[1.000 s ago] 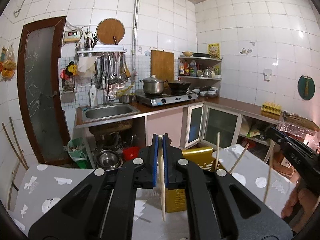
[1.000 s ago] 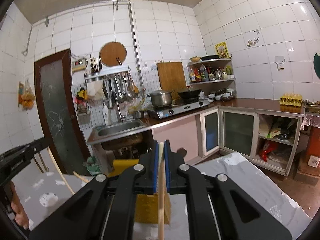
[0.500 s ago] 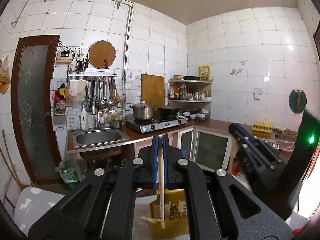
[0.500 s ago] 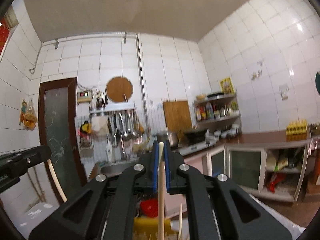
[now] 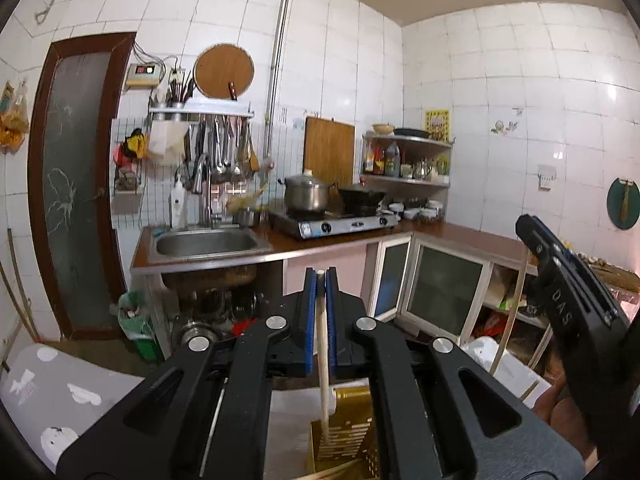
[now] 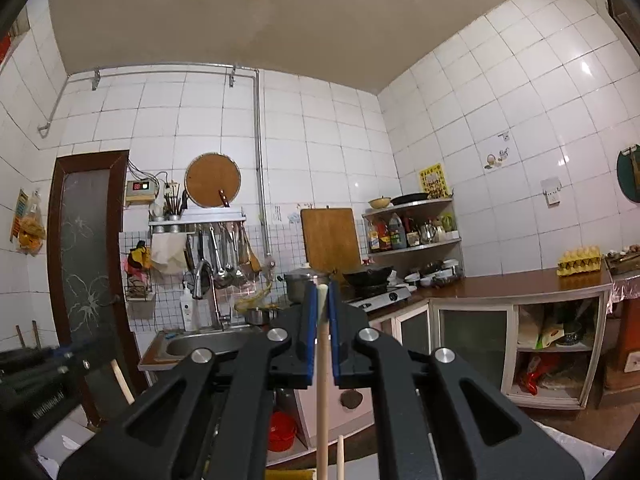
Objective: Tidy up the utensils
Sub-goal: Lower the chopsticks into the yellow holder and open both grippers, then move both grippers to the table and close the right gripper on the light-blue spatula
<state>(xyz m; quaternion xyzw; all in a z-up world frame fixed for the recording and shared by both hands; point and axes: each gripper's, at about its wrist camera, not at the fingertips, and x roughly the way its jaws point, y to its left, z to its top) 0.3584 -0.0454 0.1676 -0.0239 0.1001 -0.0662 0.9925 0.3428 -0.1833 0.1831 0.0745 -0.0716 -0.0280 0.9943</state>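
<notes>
My left gripper [image 5: 320, 280] is shut on a pale wooden chopstick [image 5: 323, 360] that hangs straight down, its lower end inside a yellow slotted utensil holder [image 5: 344, 432] on the table. My right gripper [image 6: 320, 294] is shut on another pale chopstick [image 6: 322, 392] that also hangs down; a second stick [image 6: 340, 456] stands beside it, and the holder's yellow rim [image 6: 292, 474] shows at the bottom edge. The right gripper also shows in the left wrist view [image 5: 560, 280], with its chopstick [image 5: 512, 320] hanging below it. The left gripper shows in the right wrist view [image 6: 40, 380].
A table with a grey patterned cloth [image 5: 60, 392] lies below. Behind are a steel sink [image 5: 204, 244], a gas stove [image 5: 340, 222] with a pot [image 5: 306, 194], a corner shelf [image 5: 404, 160], glass-door cabinets [image 5: 444, 296] and a brown door [image 5: 76, 184].
Both grippers have stayed shut on their chopsticks. The right wrist view has tilted upward from the table to the ceiling. The left view first rose, then dropped back toward the yellow holder.
</notes>
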